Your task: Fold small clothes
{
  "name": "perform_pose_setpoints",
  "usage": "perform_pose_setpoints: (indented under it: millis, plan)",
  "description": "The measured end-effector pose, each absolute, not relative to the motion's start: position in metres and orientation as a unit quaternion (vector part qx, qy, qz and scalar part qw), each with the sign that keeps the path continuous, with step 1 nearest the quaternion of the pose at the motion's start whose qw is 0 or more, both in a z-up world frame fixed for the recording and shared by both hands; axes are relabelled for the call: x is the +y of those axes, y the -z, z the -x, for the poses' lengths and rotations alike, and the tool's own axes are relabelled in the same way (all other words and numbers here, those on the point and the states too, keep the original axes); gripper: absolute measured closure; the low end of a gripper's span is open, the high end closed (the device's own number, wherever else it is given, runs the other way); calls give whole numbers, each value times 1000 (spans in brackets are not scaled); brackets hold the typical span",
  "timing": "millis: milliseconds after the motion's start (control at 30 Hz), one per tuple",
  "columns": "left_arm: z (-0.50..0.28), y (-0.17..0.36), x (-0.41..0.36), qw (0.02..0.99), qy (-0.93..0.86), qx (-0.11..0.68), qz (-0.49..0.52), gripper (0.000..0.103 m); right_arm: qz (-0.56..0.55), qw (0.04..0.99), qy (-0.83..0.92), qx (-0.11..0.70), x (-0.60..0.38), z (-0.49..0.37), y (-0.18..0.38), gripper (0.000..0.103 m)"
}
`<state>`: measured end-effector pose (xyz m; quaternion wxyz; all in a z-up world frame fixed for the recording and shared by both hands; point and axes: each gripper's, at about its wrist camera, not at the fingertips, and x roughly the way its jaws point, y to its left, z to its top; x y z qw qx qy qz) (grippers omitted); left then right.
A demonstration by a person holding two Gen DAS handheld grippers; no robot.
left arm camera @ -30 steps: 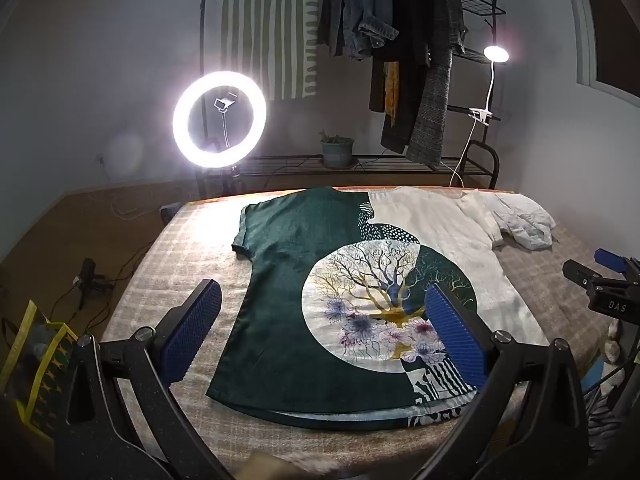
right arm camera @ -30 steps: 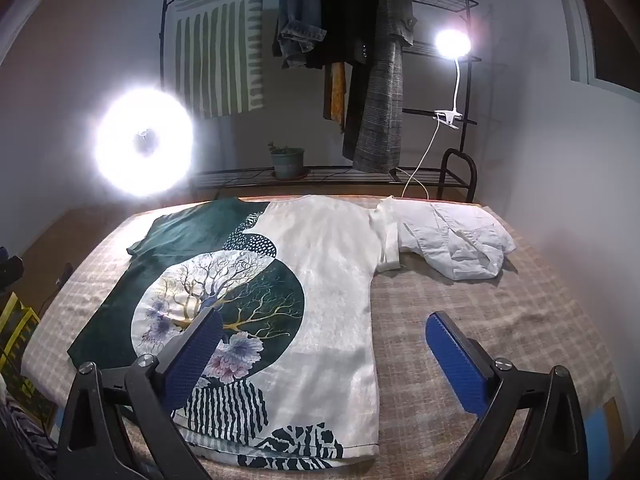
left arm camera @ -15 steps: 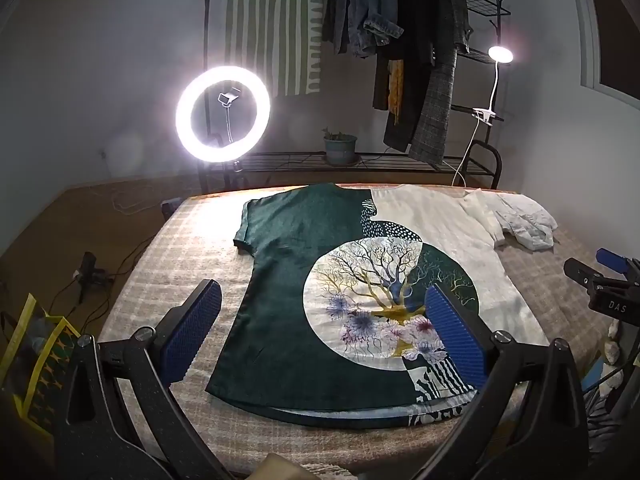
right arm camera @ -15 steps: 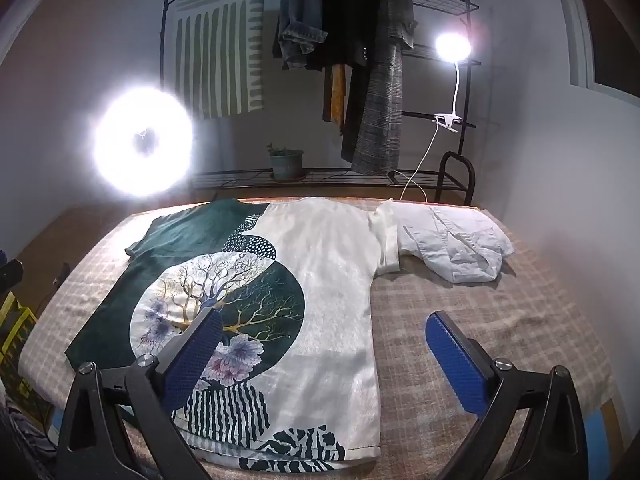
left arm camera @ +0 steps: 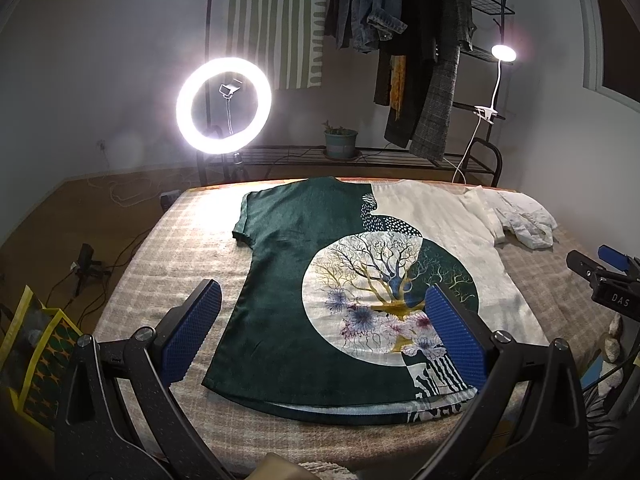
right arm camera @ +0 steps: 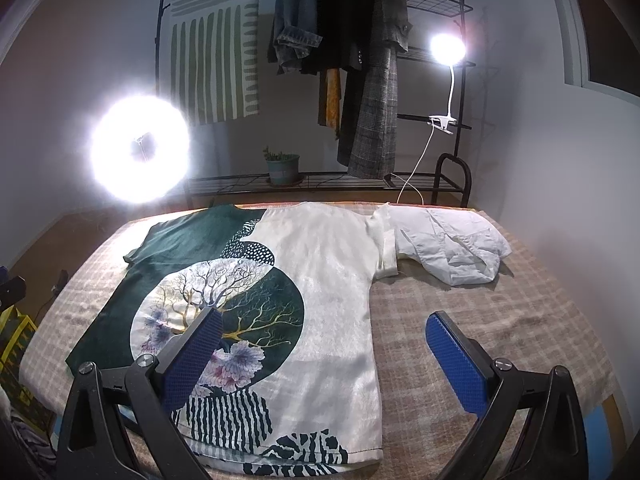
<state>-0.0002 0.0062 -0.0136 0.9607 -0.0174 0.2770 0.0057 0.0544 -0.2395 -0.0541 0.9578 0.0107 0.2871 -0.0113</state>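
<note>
Two pairs of blue-padded jaws, both spread wide and holding nothing: my left gripper [left arm camera: 318,330] and my right gripper [right arm camera: 324,358] hang above the near hem of a short-sleeved shirt, half dark green and half cream with a round tree print [right arm camera: 256,300]. It lies flat on the beige checked table cover [right arm camera: 500,320], stretching ahead of my jaws. Beyond my right jaws, touching the cream sleeve, sits a crumpled white garment [right arm camera: 452,248]. I judge folding has not begun. To do it well I should pinch the hem corners, lift evenly with both hands, and keep the slippery fabric from dragging the white piece along.
</note>
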Motion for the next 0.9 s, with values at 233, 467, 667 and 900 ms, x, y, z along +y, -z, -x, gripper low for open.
perform_pose_setpoints:
  millis: [233,467,667,900]
  plan:
    - [-1,19,6,959,-7,283,21,0,-13,959,9,284,-235,-52,52,0]
    - [-2,19,7,958,-6,285,22,0,-14,959,11,283,-235,-53,51,0]
    - [-3,21,8,958,-7,285,22,0,-14,959,11,283,-234,-53,52,0]
    - [-4,22,9,958,-7,286,22,0,-14,959,11,284,-234,-53,51,0]
